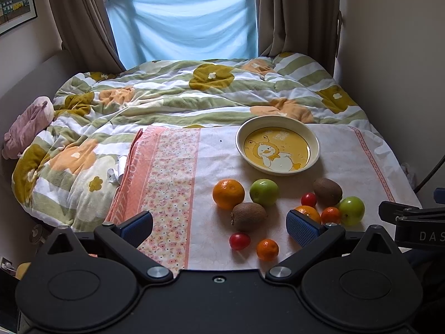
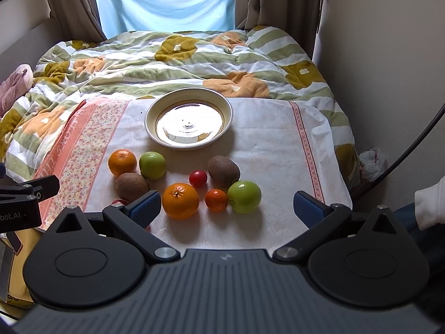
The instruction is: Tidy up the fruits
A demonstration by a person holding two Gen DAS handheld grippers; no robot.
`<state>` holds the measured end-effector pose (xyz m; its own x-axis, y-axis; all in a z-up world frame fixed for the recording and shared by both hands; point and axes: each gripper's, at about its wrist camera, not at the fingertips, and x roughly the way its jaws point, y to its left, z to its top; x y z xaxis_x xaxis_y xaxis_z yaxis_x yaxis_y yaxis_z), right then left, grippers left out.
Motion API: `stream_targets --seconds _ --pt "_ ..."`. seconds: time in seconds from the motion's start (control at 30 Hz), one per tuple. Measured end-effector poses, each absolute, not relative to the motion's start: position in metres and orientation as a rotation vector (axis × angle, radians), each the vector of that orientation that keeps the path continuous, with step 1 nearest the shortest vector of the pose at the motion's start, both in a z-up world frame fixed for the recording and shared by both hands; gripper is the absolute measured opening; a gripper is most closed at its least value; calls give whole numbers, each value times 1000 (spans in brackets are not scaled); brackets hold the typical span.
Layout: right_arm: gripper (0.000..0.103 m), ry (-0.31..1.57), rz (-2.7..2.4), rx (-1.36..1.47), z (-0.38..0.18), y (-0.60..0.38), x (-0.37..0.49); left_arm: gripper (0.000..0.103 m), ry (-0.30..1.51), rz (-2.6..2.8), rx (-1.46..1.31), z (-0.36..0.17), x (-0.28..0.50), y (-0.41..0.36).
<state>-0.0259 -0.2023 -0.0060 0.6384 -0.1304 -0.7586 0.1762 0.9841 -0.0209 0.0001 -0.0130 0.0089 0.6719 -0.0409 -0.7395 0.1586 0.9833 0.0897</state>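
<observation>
Fruits [image 2: 180, 201] loose on cloth [image 2: 278, 150] | plate [image 2: 155, 136] bare | both grippers wide, unladen

The right claw's finger [image 2: 146, 204] hides most of a red tomato [image 2: 119, 202].

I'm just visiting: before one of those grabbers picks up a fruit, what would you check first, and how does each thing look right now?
1. Plate empty and ready: ok.
2. Left gripper open, holding nothing: ok.
3. Right gripper open, holding nothing: ok.
4. Fruit within view of the right gripper, big orange and green apple nearest: ok.
5. Fruits apart enough to grip one alone: not ok, small orange seems to touch the apple.
6. Cloth flat: ok.
</observation>
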Motion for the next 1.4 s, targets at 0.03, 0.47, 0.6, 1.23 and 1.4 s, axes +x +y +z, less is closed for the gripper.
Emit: stream_targets --seconds 0.03,0.47,0.6,1.23,1.4 --pt "103 861 -178 56 -4 -201 -24 103 828 -113 151 9 0 -13" --pt "103 834 -203 35 -14 -212 -7 103 865 -169 192 -12 33 -13" --pt "103 845 -174 32 -34 -220 12 103 898 -179 187 -35 51 -19" --pt "103 1004 28 -62 -145 -262 120 99 1077 -129 202 -148 125 -62" --pt "103 1035 72 -97 -159 -259 131 95 1102 -131 203 -159 131 -68"
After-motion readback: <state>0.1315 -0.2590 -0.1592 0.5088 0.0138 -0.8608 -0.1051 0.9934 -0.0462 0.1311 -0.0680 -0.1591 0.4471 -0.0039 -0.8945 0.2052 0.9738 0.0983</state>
